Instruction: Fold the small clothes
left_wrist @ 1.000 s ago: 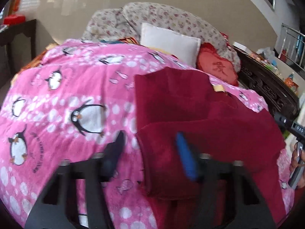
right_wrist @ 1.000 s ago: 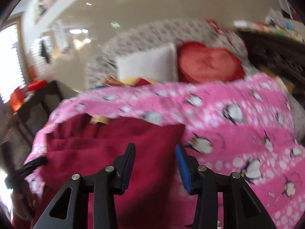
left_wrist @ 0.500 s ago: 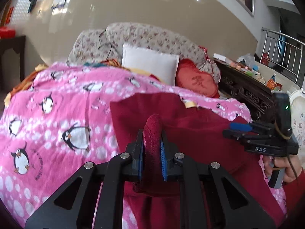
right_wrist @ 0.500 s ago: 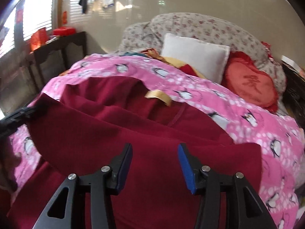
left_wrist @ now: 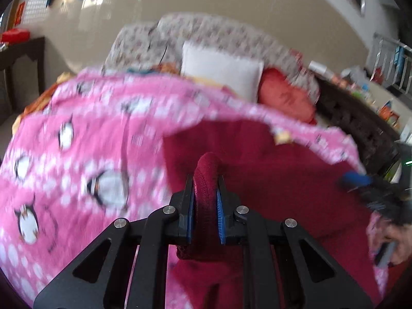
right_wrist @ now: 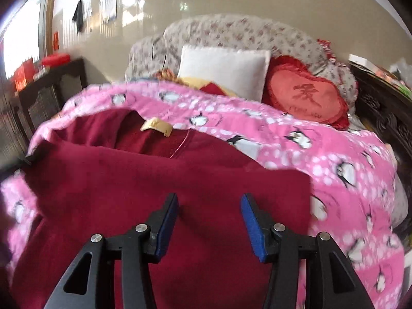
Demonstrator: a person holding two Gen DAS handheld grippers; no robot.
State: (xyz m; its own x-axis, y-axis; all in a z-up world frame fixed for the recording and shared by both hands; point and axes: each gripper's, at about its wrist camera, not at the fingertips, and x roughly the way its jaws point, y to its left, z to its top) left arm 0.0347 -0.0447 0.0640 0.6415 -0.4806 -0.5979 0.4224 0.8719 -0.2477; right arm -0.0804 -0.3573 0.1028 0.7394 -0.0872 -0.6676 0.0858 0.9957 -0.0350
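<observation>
A dark red garment (right_wrist: pixel 159 188) lies spread on a pink penguin blanket (right_wrist: pixel 334 159), its neck with a yellow label (right_wrist: pixel 155 126) toward the pillows. My left gripper (left_wrist: pixel 206 200) is shut on a bunched fold of the garment (left_wrist: pixel 283 175) at its left edge and holds it up. My right gripper (right_wrist: pixel 209 221) is open just above the garment's near right part, touching nothing. It shows blurred at the right of the left wrist view (left_wrist: pixel 360 180). The left gripper's tip shows at the garment's left edge in the right wrist view (right_wrist: pixel 28 158).
A white pillow (right_wrist: pixel 224 69), a red heart cushion (right_wrist: pixel 306 95) and a floral bedhead (right_wrist: pixel 244 33) stand at the far end. A dark wooden table (right_wrist: pixel 49 87) is at the left, a carved dark cabinet (right_wrist: pixel 386 118) at the right.
My left gripper closed on the garment's edge a second ago and still holds it. My right gripper moved over the garment's right part and stays open.
</observation>
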